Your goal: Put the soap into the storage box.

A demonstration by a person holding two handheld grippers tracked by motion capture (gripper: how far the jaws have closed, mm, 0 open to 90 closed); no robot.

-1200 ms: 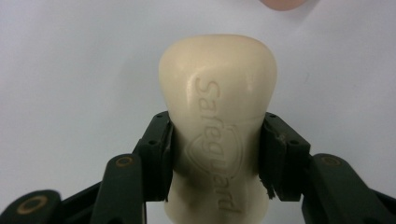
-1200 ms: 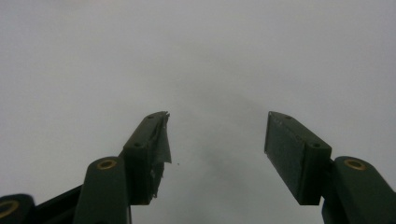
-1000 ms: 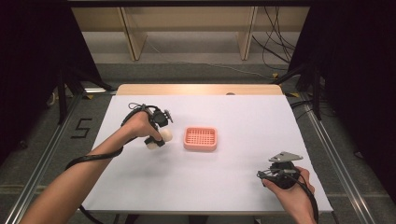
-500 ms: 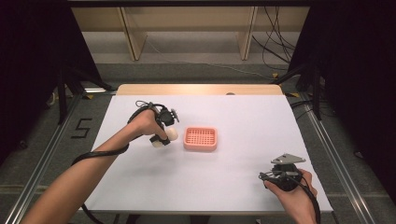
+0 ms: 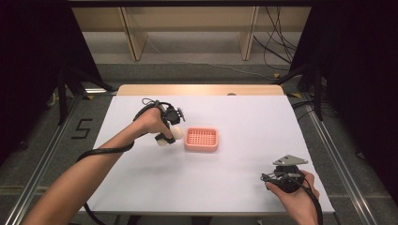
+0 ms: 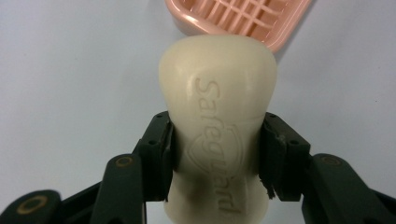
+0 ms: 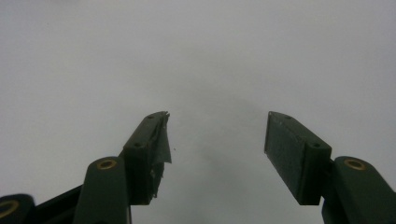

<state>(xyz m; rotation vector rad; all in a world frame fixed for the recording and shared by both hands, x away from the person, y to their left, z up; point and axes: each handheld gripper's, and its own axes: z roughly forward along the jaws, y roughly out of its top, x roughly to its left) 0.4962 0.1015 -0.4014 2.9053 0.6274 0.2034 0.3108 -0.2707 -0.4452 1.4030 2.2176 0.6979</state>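
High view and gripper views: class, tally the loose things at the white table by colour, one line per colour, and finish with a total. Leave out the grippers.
Cream: 1, the soap bar, clamped in the left gripper.
Pink: 1, the slotted soap dish on the white table.
Total: 2

Bare forearms without sleeves, a black left gripper (image 5: 170,133) trailed by a looped black cable, a black right gripper (image 5: 270,177) topped by a grey three-cornered plate, dark green jaws fitted with brass-coloured screws, frayed pad edges
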